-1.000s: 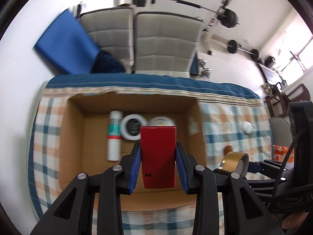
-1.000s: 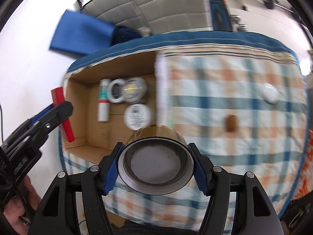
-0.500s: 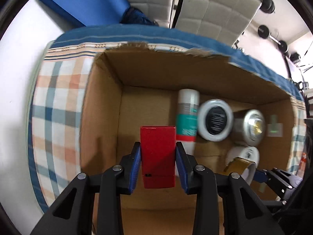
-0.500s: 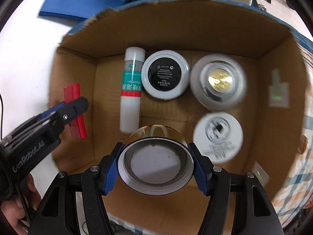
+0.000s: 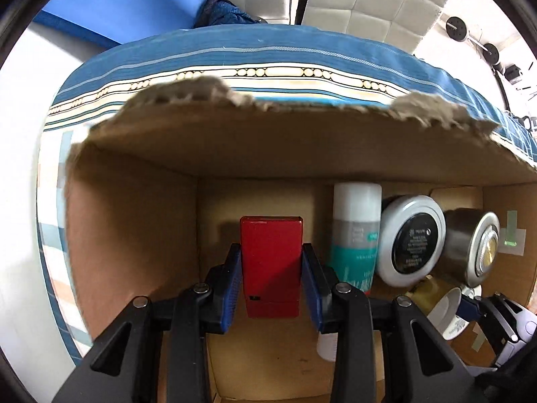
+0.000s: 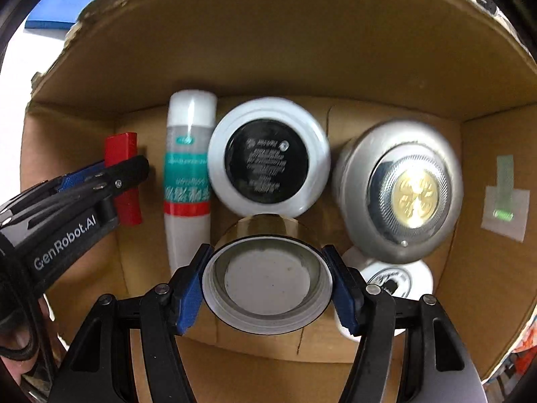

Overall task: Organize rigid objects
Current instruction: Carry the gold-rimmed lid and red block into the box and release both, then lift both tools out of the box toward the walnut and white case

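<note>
Inside the cardboard box (image 5: 134,235), L gripper (image 5: 272,278) clamps a red box (image 5: 271,265) by its flat sides; R gripper (image 6: 268,282) clamps a gold-walled jar (image 6: 266,282) across its rim. Both look rigid, light; jar's wall prob. slippery.

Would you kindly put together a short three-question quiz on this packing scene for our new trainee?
1. True or false: the left gripper is shut on a red box.
2. What does the right gripper hold? A) a gold-sided jar B) a spoon C) a sponge
3. Fill in: the white tube lies inside the cardboard ____, between the red box and the black-lidded jar.

Key:
1. True.
2. A: the gold-sided jar.
3. Box.
</note>
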